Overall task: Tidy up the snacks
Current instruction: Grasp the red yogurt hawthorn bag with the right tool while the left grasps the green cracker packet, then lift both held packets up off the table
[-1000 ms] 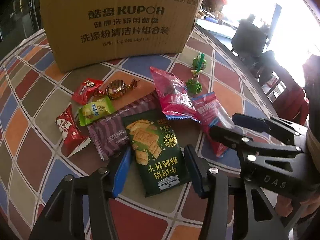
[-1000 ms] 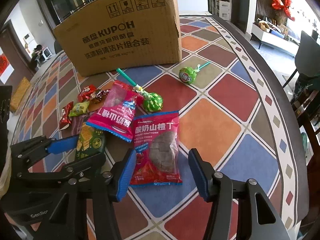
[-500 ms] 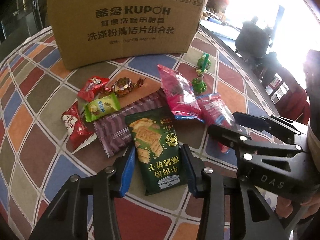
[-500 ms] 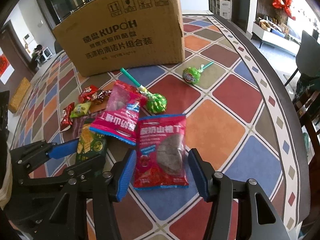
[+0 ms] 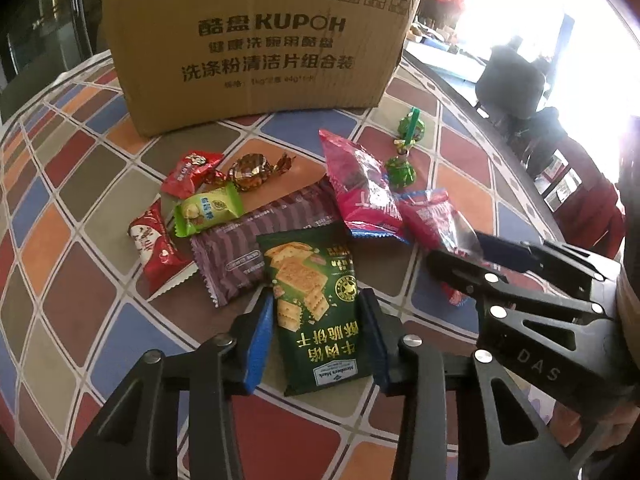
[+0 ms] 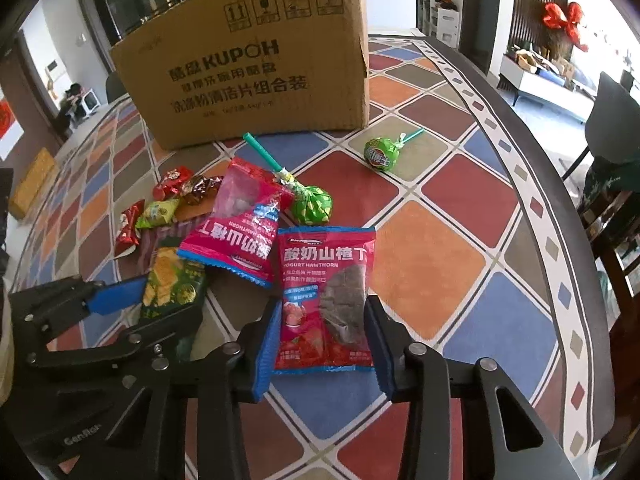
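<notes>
A dark green cracker packet (image 5: pixel 312 300) lies flat on the patterned table. My left gripper (image 5: pixel 316 296) straddles it and its jaws are closing; the blue pads (image 5: pixel 260 332) stand close beside its long edges without visibly squeezing it. A red yogurt hawthorn packet (image 6: pixel 324 296) lies between the fingers of my right gripper (image 6: pixel 323 302). Those jaws are closing too, and their blue pads (image 6: pixel 376 340) meet both its sides. A second pink hawthorn packet (image 6: pixel 236 232) leans on the pile behind.
A big cardboard box (image 5: pixel 256 44) stands at the back. A purple wafer bar (image 5: pixel 256 240), small red, green and gold candies (image 5: pixel 200 208) and two green lollipops (image 6: pixel 312 204) lie around. A chair (image 6: pixel 608 216) stands past the table's right rim (image 6: pixel 552 240).
Both pairs of jaws have narrowed around their packets. The left pads came in beside the green packet; the right pads closed onto the red packet's sides. Neither hand has shifted.
</notes>
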Tool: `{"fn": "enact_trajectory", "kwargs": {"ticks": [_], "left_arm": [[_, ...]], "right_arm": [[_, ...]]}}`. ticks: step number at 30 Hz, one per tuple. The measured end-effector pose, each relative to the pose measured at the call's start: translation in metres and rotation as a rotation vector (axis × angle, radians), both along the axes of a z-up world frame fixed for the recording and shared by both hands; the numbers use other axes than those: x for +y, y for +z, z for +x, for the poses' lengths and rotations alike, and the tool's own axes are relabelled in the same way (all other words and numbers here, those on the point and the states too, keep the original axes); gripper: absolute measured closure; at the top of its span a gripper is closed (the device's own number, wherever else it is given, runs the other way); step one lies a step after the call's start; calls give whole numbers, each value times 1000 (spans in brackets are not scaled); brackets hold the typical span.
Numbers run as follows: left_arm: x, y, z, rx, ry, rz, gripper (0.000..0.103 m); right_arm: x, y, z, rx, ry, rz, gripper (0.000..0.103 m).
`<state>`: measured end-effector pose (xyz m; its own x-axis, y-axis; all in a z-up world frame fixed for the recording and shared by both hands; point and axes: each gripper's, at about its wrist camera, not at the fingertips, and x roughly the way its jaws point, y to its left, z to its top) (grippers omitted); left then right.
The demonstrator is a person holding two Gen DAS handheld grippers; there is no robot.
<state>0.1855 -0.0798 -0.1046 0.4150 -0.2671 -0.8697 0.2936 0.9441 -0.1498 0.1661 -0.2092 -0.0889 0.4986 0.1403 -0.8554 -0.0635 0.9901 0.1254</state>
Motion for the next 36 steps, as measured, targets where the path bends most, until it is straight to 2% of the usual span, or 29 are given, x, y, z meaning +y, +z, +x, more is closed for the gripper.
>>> {"fn": "enact_trajectory", "kwargs": {"ticks": [6, 8, 11, 12, 13, 16, 18, 25, 26, 28, 33, 35, 36], "left_arm": [[2, 11, -8, -29, 4, -14, 71], [0, 11, -9, -35, -1, -7, 77], [-1, 7, -9, -21, -5, -3, 77], [-2, 6, -10, -24, -3, 7, 72], [-3, 6, -10, -27, -2, 18, 62], [-4, 10, -14, -46, -9, 9, 48], [-8, 11, -15, -62, -14, 31, 44], [-18, -4, -9, -34, -32, 67, 45], [-19, -5, -9, -33, -32, 67, 46], [-17, -5, -9, -27, -36, 40, 61], [-14, -4, -11, -39, -46, 26, 64], [-11, -2, -13, -48, -46, 15, 70], [-9, 0, -14, -58, -47, 14, 79]], "right_arm": [[-1, 6, -10, 5, -17, 43, 62], [0, 10, -14, -2, -19, 55, 62], [2, 14, -20, -13, -18, 48, 62], [2, 14, -21, -16, -16, 44, 62], [2, 14, -21, -17, -14, 39, 62], [0, 11, -23, -8, -23, 43, 62], [-3, 10, -25, -6, -33, 48, 63], [-13, 6, -27, 1, -61, 50, 63], [-13, 5, -27, 2, -60, 53, 63], [-13, 5, -26, 1, -59, 47, 63], [-11, 6, -26, -4, -50, 49, 63], [-10, 7, -26, -4, -49, 48, 63], [-9, 8, -27, -6, -49, 50, 63]]}}
